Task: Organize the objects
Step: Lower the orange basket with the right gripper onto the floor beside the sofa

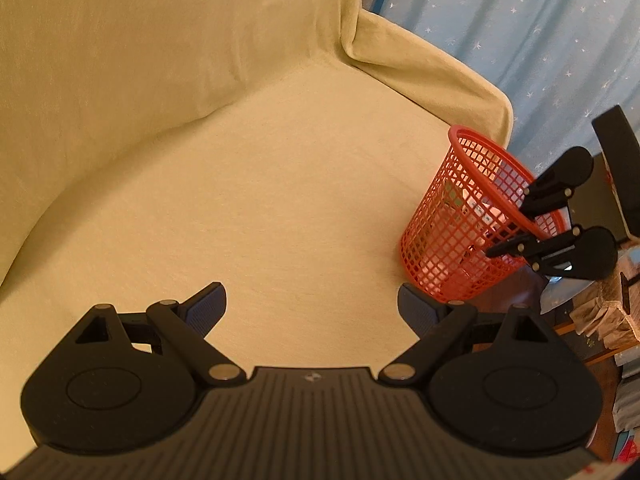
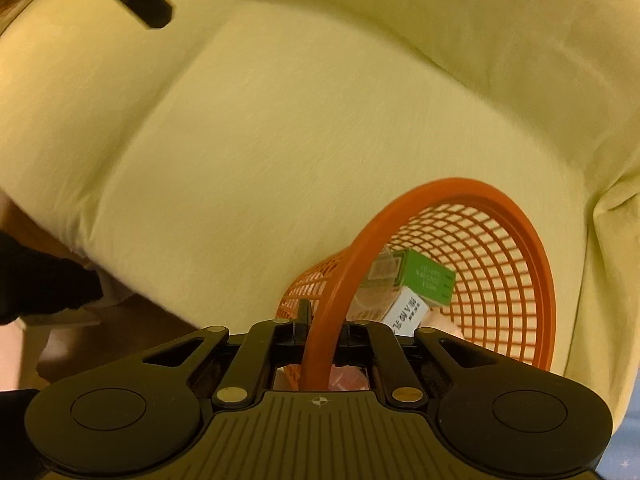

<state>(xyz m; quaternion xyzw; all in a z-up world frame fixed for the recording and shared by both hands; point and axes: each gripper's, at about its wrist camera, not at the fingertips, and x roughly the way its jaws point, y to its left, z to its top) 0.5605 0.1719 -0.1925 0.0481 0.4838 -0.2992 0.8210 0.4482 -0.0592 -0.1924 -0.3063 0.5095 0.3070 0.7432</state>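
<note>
The right gripper is clamped on the orange basket rim at the sofa edge, boxes inside; keep it level, I'd say, while the left gripper hangs open.

A home is indicated, most likely a living room or bedroom. A sofa or armchair draped in a pale yellow cover fills most of both views, its seat, backrest and padded arm all wrapped in the same soft cloth, and a light blue curtain printed with small white stars is seen hanging behind it. At the right edge of the left wrist view, household clutter is glimpsed, too blurred to be identified.
</note>
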